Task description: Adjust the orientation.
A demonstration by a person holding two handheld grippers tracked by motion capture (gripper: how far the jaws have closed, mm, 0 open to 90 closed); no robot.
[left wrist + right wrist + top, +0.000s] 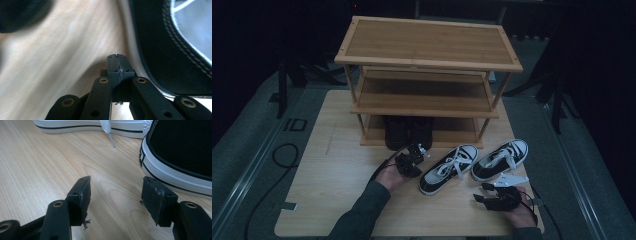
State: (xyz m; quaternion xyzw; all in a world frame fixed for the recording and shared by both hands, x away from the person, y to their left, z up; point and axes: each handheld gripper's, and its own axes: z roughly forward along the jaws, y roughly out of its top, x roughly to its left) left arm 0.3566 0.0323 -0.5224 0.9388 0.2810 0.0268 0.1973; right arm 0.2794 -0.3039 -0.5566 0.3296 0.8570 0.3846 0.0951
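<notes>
Two black-and-white lace-up sneakers lie on the wooden table in front of a shoe rack [427, 60]: a left sneaker [448, 169] and a right sneaker [500, 160]. My left gripper [418, 154] sits low beside the left sneaker's toe end. In the left gripper view its jaws [117, 65] are shut with nothing between them, just above the tabletop, and the sneaker's black side [175, 50] is close on the right. My right gripper [480, 192] rests near the front edge and is open and empty [116, 192]. It faces the right sneaker's heel [180, 150] and the left sneaker's white sole [87, 125].
The three-tier bamboo rack stands at the back of the table [337, 165]. A pair of dark shoes [408, 132] sits on its bottom shelf. A loose white lace [108, 131] trails onto the wood. A black cable [284, 155] lies on the floor at the left.
</notes>
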